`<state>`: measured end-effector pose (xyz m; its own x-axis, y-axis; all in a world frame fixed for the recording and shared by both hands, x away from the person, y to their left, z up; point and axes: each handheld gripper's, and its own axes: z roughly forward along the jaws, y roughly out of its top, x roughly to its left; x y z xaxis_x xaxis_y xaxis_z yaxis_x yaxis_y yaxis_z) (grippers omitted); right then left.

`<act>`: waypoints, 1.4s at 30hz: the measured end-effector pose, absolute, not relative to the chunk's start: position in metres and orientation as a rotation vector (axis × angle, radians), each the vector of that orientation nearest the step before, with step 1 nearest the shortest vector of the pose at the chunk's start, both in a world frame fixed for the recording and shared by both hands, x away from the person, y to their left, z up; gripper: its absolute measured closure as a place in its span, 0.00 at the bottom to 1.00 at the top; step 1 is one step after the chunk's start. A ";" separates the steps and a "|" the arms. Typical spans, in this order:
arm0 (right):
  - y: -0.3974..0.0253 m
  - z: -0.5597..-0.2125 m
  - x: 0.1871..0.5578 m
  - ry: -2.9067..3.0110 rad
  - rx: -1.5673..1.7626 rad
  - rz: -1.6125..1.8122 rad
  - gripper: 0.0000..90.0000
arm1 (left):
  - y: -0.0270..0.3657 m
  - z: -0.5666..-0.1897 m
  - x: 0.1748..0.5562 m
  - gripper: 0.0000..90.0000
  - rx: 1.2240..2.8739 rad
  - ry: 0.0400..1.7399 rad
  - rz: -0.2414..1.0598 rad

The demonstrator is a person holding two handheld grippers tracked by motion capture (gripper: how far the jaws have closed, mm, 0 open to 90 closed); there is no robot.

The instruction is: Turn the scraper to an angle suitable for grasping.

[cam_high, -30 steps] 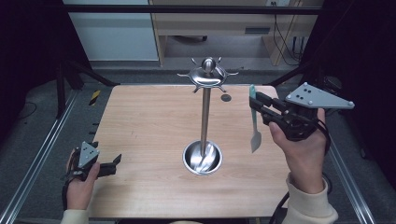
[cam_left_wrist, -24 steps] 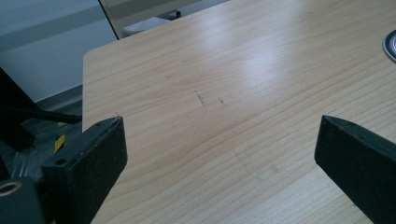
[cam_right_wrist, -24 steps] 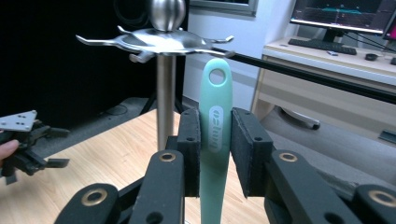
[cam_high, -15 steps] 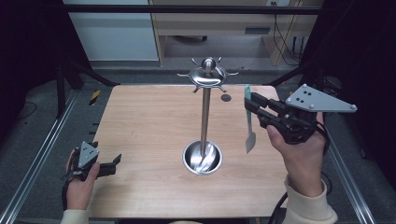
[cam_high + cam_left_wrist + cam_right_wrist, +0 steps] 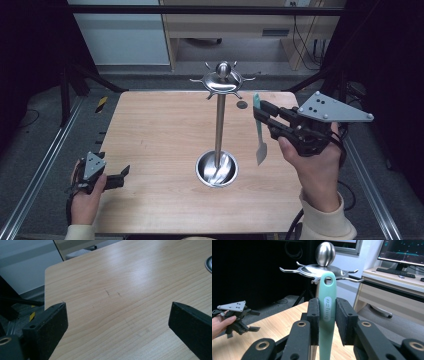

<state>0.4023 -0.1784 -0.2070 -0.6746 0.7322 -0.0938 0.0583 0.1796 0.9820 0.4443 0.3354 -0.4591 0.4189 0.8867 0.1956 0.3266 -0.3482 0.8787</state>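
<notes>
Left claw (image 5: 119, 176) low, jaws wide apart; right claw (image 5: 261, 116) raised, jaws clamped.

Utensil (image 5: 327, 315) lower end cut off by bottom edge

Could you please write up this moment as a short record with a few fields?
setting: wooden table
centre: steel utensil stand, hooked top, round base
right gripper: shut on green utensil, held upright beside the stand's hooks
utensil handle: hanging hole at top, not yet on a hook
left gripper: open, nothing between jaws, low at the table's near left corner
</notes>
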 end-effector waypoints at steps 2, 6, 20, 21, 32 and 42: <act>-0.175 -0.208 0.403 1.898 0.741 1.540 0.82 | 0.336 -0.459 0.444 0.02 1.878 1.035 0.890; -0.169 -0.209 0.403 1.908 0.726 1.536 0.82 | 0.336 -0.459 0.444 0.02 1.877 1.035 0.890; -0.160 -0.212 0.406 1.895 0.735 1.537 0.82 | 0.335 -0.459 0.444 0.02 1.882 1.034 0.887; -0.159 -0.213 0.406 1.895 0.736 1.536 0.82 | 0.335 -0.459 0.444 0.02 1.883 1.034 0.887; -0.154 -0.214 0.410 1.901 0.742 1.521 0.82 | 0.335 -0.459 0.444 0.02 1.883 1.031 0.884; -0.153 -0.216 0.412 1.902 0.748 1.522 0.82 | 0.336 -0.459 0.444 0.02 1.878 1.032 0.887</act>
<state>0.4120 -0.1525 -0.2158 -0.6712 0.7349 -0.0971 0.0664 0.1901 0.9795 0.4441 0.3357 -0.4586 0.4216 0.8857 0.1944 0.3256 -0.3479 0.8792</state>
